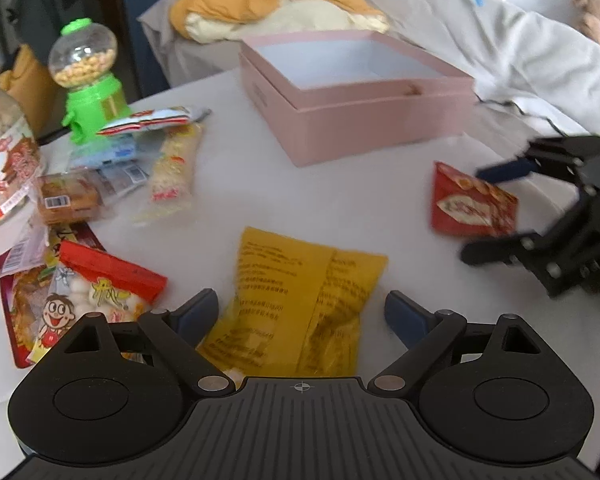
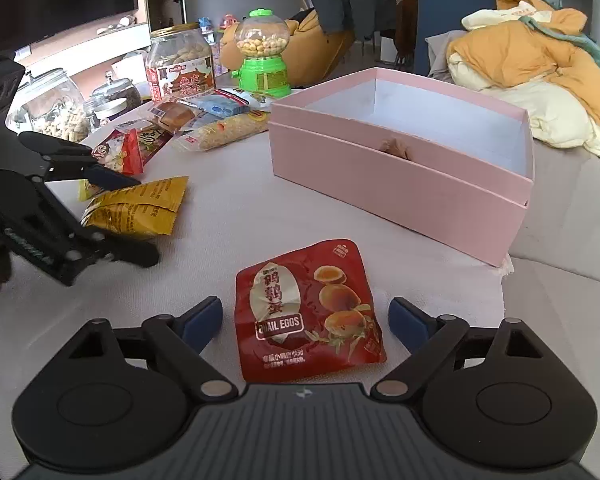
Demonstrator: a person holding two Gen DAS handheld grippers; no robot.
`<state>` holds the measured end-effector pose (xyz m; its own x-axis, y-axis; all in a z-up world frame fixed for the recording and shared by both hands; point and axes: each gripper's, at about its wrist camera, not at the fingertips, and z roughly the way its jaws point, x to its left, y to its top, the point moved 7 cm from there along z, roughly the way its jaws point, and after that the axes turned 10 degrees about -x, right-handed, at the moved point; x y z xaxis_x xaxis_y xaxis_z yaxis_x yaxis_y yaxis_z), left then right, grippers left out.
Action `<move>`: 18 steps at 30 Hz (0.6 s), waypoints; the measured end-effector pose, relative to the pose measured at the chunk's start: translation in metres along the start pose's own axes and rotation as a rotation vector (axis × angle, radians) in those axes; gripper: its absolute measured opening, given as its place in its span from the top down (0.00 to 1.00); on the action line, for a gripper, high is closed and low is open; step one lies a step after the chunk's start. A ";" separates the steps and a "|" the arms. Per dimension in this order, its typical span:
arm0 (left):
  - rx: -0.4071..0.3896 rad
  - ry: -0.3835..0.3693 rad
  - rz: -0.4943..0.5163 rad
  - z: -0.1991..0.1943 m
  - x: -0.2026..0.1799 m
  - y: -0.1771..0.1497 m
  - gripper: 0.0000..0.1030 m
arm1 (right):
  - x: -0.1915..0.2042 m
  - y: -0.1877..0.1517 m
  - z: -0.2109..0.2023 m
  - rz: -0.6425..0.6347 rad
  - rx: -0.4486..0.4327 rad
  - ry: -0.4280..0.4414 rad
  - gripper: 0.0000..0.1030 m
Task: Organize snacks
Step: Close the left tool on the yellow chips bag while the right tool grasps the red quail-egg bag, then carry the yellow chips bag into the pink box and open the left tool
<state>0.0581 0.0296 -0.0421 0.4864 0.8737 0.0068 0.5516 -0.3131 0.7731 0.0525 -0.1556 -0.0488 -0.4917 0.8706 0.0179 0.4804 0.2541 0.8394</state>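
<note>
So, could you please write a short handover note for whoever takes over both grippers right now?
Left gripper: open, fingers either side of the yellow packet, not closed on it.
Right gripper: open, straddling the red quail egg pack on the table.
Pink box: open, apparently no snacks inside yet.
Other snacks are piled near the green candy dispenser and peanut jar.
Done: nothing boxed. Left: grasp both packets, box them, then the pile.

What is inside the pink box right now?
The pink box shows only a bare white floor and inner walls; no snacks are visible in it. Its near wall hides the strip of floor just behind it, so that part cannot be checked.
</note>
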 end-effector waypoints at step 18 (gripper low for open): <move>-0.177 -0.072 -0.132 -0.015 -0.026 0.124 0.49 | -0.007 0.001 -0.005 0.077 -0.042 -0.083 0.32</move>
<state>0.1036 -0.0268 0.0625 0.4686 0.8718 -0.1427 0.4897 -0.1219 0.8633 0.0532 -0.1634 -0.0451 -0.3919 0.9191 0.0399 0.4825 0.1684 0.8595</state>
